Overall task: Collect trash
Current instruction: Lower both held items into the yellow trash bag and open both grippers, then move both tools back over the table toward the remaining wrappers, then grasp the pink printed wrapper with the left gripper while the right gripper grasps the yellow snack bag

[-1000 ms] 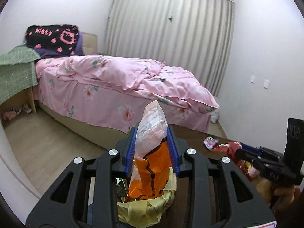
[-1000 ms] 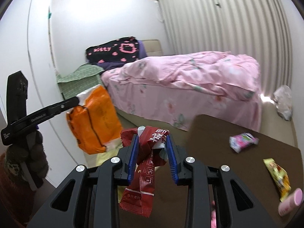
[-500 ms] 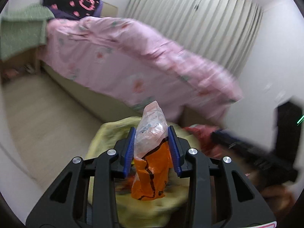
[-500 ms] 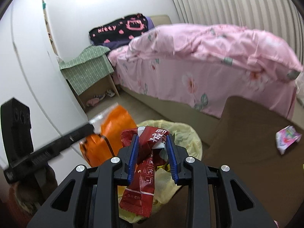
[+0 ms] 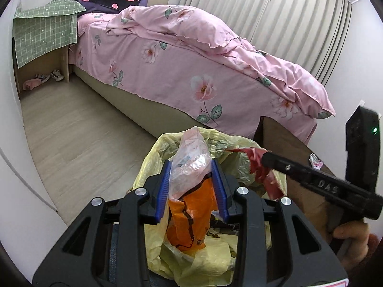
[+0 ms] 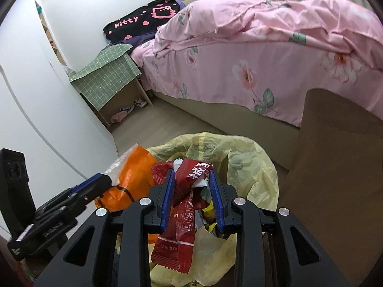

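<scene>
My left gripper (image 5: 191, 169) is shut on an orange and clear plastic wrapper (image 5: 189, 205) and holds it over the open mouth of a bin lined with a yellow bag (image 5: 155, 157). My right gripper (image 6: 192, 178) is shut on red snack wrappers (image 6: 182, 215) over the same yellow-lined bin (image 6: 251, 162). The right gripper also shows at the right of the left wrist view (image 5: 265, 155), and the left gripper at the left of the right wrist view (image 6: 105, 180). The two wrappers hang side by side above the bag.
A dark brown table (image 6: 335, 167) stands right beside the bin, with a small pink wrapper (image 5: 316, 161) on it. A bed with pink floral bedding (image 5: 191, 67) lies beyond. A nightstand under a green cloth (image 5: 45, 33) stands by the wall. Bare wooden floor (image 5: 79, 131) stretches left.
Both grippers have tilted down and moved from near the table to above the yellow-lined bin, each still holding its wrapper.
</scene>
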`<state>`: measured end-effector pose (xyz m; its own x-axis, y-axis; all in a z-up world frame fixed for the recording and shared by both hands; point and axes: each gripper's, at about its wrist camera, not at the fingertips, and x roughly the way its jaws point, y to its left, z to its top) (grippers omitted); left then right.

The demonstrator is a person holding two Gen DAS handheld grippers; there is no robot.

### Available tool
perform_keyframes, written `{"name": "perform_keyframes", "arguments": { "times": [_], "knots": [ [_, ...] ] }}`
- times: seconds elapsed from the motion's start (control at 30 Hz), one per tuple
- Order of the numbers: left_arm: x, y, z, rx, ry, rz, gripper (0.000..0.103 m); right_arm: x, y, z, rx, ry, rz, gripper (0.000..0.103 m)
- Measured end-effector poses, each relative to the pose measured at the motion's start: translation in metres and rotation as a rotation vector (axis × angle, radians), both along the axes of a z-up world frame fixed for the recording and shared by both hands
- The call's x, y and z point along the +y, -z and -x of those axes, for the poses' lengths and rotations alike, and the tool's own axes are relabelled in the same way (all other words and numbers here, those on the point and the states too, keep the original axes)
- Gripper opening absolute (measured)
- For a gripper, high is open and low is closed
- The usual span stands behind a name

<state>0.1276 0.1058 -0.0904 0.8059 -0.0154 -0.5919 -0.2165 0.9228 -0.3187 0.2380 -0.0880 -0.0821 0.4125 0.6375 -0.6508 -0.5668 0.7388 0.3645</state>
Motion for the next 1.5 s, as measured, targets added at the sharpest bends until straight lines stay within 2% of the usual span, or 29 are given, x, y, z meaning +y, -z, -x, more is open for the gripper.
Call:
{"name": "perform_keyframes", "arguments": {
  "times": [0.03, 0.13, 0.17, 0.2, 0.23, 0.37, 0.53, 0.67, 0.73, 0.87, 1.0, 1.1, 1.2, 1.27, 1.4, 1.5],
  "knots": [
    [0.001, -0.001, 0.001, -0.004, 0.004, 0.017, 0.032, -0.001, 0.001, 0.000, 0.010, -0.002, -0.009, 0.030],
    [0.008, -0.007, 0.004, -0.035, 0.007, 0.091, 0.042, -0.003, 0.002, 0.000, 0.030, 0.000, -0.039, 0.032],
    [0.011, -0.010, 0.007, -0.051, 0.003, 0.119, 0.046, -0.004, 0.001, 0.000, 0.037, -0.002, -0.044, 0.036],
    [0.014, -0.013, 0.009, -0.064, -0.002, 0.138, 0.049, -0.005, 0.000, 0.001, 0.041, -0.005, -0.051, 0.048],
    [0.016, -0.019, 0.011, -0.082, -0.005, 0.155, 0.055, -0.007, -0.002, 0.003, 0.032, -0.004, -0.056, 0.050],
    [0.011, -0.036, 0.018, -0.126, -0.004, 0.122, 0.064, -0.019, -0.016, 0.012, -0.017, 0.028, -0.043, 0.050],
    [-0.009, -0.054, 0.021, -0.160, 0.049, 0.073, 0.069, -0.059, -0.035, 0.035, -0.091, 0.078, -0.028, 0.050],
    [-0.042, -0.058, 0.018, -0.159, 0.146, 0.059, 0.070, -0.108, -0.046, 0.061, -0.189, 0.141, 0.026, 0.051],
    [-0.064, -0.056, 0.013, -0.145, 0.207, 0.048, 0.071, -0.134, -0.047, 0.072, -0.212, 0.169, 0.051, 0.056],
    [-0.119, -0.050, 0.001, -0.122, 0.356, 0.000, 0.071, -0.196, -0.039, 0.086, -0.175, 0.246, 0.105, 0.061],
    [-0.171, -0.042, -0.016, -0.120, 0.505, -0.044, 0.072, -0.249, -0.026, 0.094, -0.164, 0.345, 0.232, 0.061],
    [-0.222, -0.036, -0.043, -0.125, 0.680, -0.071, 0.077, -0.288, -0.016, 0.097, -0.156, 0.418, 0.268, 0.061],
    [-0.261, -0.031, -0.075, -0.118, 0.776, -0.105, 0.078, -0.315, -0.009, 0.100, -0.166, 0.492, 0.317, 0.061],
    [-0.289, -0.025, -0.111, -0.064, 0.826, -0.126, 0.078, -0.327, -0.005, 0.098, -0.161, 0.515, 0.326, 0.061],
    [-0.327, -0.008, -0.180, 0.045, 0.817, -0.184, 0.086, -0.345, 0.005, 0.090, -0.154, 0.549, 0.351, 0.061],
    [-0.338, 0.006, -0.219, 0.137, 0.777, -0.167, 0.092, -0.349, 0.012, 0.085, -0.159, 0.568, 0.377, 0.061]
  ]
}}
